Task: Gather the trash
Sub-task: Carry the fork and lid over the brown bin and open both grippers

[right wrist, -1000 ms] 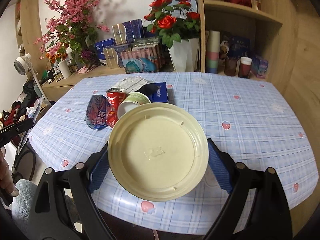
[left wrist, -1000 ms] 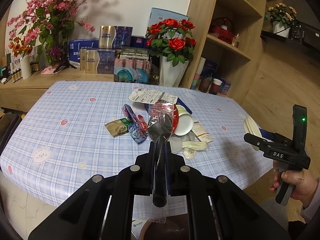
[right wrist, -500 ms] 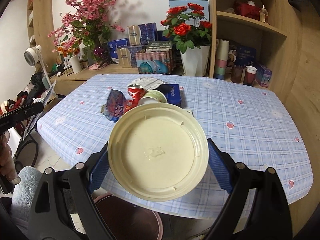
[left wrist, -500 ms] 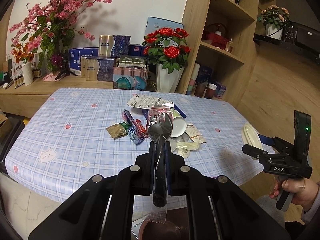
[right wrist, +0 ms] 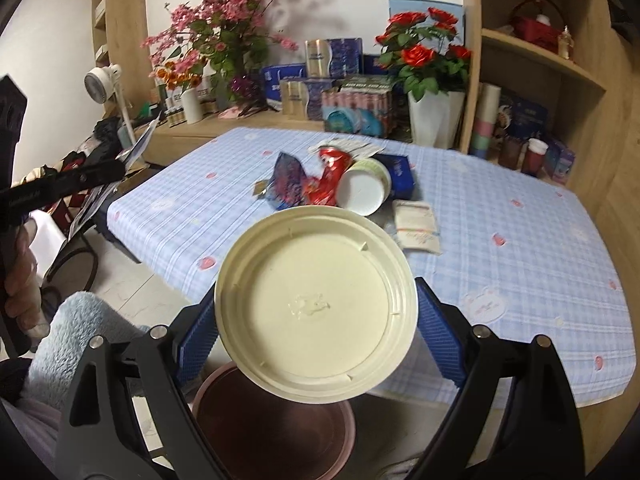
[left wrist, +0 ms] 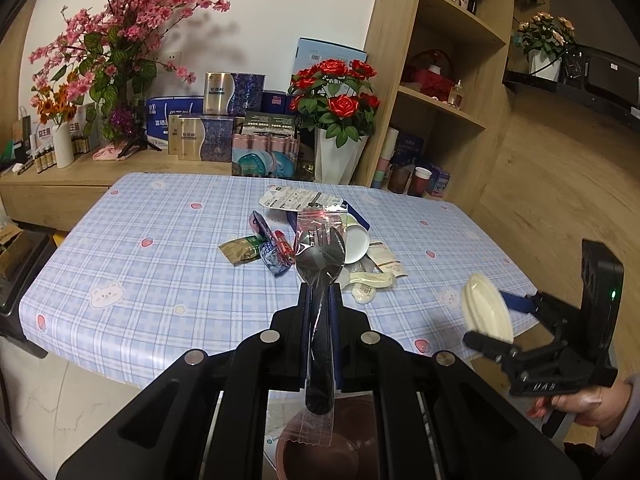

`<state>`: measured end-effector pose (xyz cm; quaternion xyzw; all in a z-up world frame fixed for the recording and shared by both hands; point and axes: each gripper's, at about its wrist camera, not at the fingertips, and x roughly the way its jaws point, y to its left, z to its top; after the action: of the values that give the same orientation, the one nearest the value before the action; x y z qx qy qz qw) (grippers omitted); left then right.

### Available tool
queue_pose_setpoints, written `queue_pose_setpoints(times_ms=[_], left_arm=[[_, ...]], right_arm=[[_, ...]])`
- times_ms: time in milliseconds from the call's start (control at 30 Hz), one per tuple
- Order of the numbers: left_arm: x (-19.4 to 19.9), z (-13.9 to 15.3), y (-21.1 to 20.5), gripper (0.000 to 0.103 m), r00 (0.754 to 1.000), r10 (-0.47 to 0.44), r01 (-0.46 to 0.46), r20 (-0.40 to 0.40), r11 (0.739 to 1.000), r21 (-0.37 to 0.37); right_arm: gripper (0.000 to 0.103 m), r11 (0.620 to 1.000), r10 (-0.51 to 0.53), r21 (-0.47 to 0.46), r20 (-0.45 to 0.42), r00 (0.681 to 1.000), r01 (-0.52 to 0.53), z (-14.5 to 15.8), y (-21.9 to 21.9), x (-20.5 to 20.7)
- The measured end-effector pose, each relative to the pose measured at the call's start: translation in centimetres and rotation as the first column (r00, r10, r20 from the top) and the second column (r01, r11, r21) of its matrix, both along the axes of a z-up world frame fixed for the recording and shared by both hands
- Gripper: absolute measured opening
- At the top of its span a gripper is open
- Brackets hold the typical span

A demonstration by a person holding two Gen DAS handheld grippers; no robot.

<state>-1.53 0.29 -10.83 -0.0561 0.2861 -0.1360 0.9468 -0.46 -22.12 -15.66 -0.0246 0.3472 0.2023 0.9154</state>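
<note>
Left claw (left wrist: pixel 320 292): closed tight on the handle of a black plastic spork in a clear wrapper (left wrist: pixel 320 256); the spork head points forward, and the wrapper end hangs down behind the claw.
Right claw (right wrist: pixel 316 316): spread wide, with its blue pads (right wrist: pixel 438 336) pressing on both edges of a cream round plastic lid (right wrist: pixel 316 312), which it holds up in the air.
Bin: a brown round bin (right wrist: pixel 276 428) stands on the floor, under the lid and in front of the worktop edge; it is also seen under the spork handle in the left wrist view.
Worktop (left wrist: pixel 160 248): blue checked cloth, with the remaining trash in one pile near the middle.
Pile: a white paper cup on its side (right wrist: pixel 362 188), a crushed red can (right wrist: pixel 330 176), a blue snack wrapper (right wrist: pixel 288 178), a dark blue carton (right wrist: pixel 400 170) and a small white packet (right wrist: pixel 418 226).
Right hand (left wrist: pixel 588 404): it holds the grip of the right claw at the worktop's near corner.
</note>
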Motion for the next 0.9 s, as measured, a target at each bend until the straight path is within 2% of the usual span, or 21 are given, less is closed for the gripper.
queue_pose_setpoints(times_ms=[300,367,500,667,900], left_arm=[[-0.4,0.0,-0.3,0.009,1.0,-0.016,0.016,0.004,1.0,-0.002],[-0.4,0.0,-0.3,0.009,1.0,-0.017,0.017,0.004,1.0,-0.003],[-0.6,0.0,-0.4,0.009,1.0,-0.022,0.022,0.004,1.0,-0.004],[-0.8,-0.1,-0.7,0.009,0.999,-0.041,0.041,0.002,0.999,-0.004],[-1.0,-0.4,-1.8,0.009,0.995,-0.098,0.098,-0.013,0.995,0.004]], right_arm=[[0.09,0.997,0.071,-0.003,-0.035,0.997,-0.071,-1.0,2.3,-1.0],[0.093,0.997,0.083,-0.005,-0.041,0.996,-0.083,-1.1,2.6,-1.1],[0.096,0.996,0.083,-0.02,-0.026,0.996,-0.083,-1.0,2.9,-1.3],[0.097,0.999,0.038,-0.032,0.009,0.999,-0.038,-0.2,2.1,-0.9],[0.097,0.992,-0.099,-0.07,0.065,0.993,0.104,0.8,-0.7,0.1]])
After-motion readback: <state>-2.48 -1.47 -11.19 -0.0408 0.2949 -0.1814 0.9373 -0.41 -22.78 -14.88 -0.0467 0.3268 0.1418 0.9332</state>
